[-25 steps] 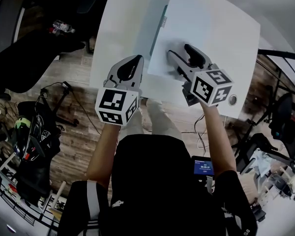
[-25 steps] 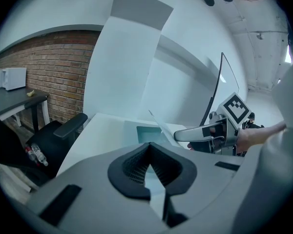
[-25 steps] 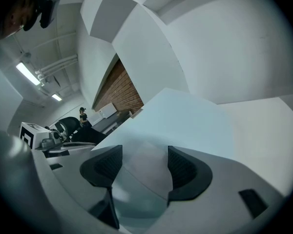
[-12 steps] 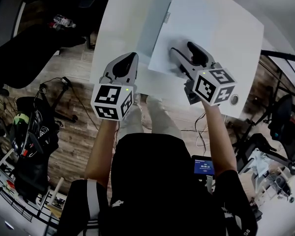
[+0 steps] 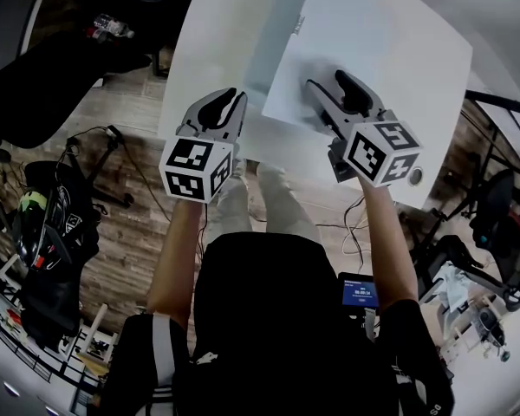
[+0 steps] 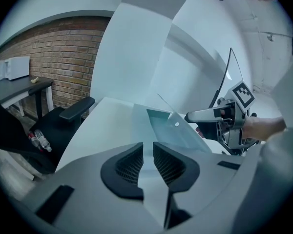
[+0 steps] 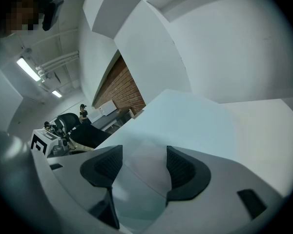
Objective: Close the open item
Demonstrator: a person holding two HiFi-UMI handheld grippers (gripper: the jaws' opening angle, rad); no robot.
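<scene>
The open item [image 5: 377, 37] lies upper centre on the table [image 5: 210, 33]. The right gripper's [image 5: 326, 81] 2 jaws stand wide apart at its white cover. The left gripper's [image 6: 147, 154] jaws, just opening, show a narrow empty gap.

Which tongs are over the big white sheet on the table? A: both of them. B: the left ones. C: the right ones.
C: in the head view the right tongs lie over the big white flat sheet, while the left tongs sit beside it over the bare white table.
</scene>
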